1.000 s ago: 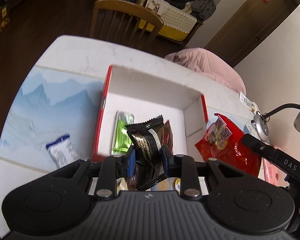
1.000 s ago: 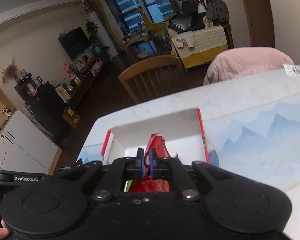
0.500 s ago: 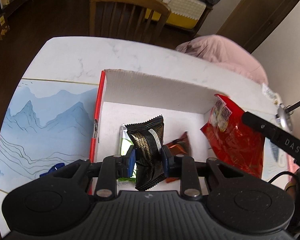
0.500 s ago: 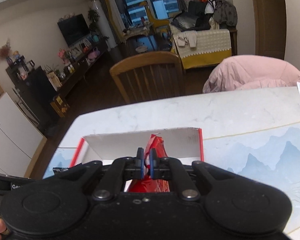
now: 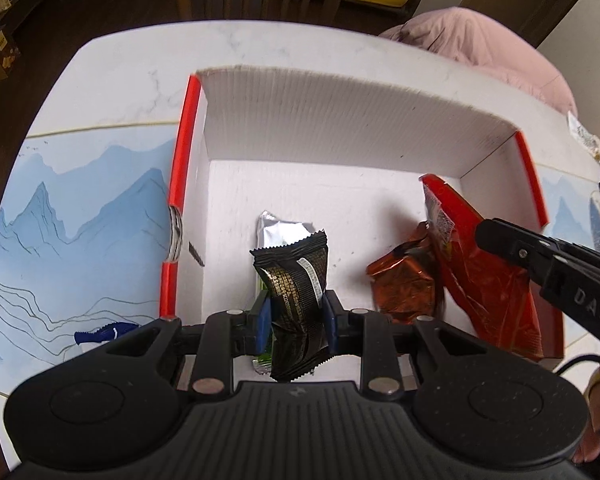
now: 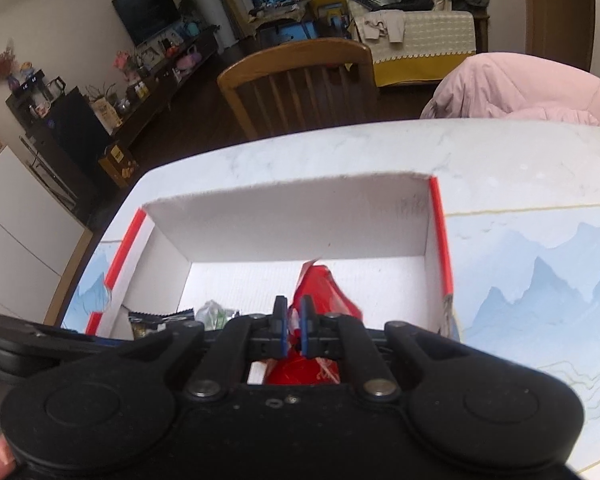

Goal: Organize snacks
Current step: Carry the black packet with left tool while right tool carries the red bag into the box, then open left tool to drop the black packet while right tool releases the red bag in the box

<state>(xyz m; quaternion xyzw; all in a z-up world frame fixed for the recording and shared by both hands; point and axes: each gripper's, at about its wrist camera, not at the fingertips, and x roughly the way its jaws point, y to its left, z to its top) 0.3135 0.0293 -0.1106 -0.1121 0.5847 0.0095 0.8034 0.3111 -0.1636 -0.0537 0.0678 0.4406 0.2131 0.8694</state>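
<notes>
A white cardboard box with red edges (image 5: pixel 352 120) stands on the table; it also shows in the right wrist view (image 6: pixel 300 220). My left gripper (image 5: pixel 296 326) is shut on a black snack packet (image 5: pixel 296 280) and holds it inside the box, above a green and silver packet (image 5: pixel 280 228). An orange-brown foil packet (image 5: pixel 404 280) lies on the box floor. My right gripper (image 6: pixel 293 330) is shut on a red snack bag (image 6: pixel 320 288), held inside the box at its right side; the bag also shows in the left wrist view (image 5: pixel 484 280).
A blue-and-white packet (image 5: pixel 100 334) lies on the blue mountain-print mat (image 5: pixel 80 216) left of the box. A wooden chair (image 6: pixel 300 80) and a pink cushion (image 6: pixel 520 88) stand beyond the table's far edge. A small wrapper (image 5: pixel 584 136) lies at far right.
Both grippers have moved forward and down into the box with their packets. The red bag went from beside the box's right wall to inside it.
</notes>
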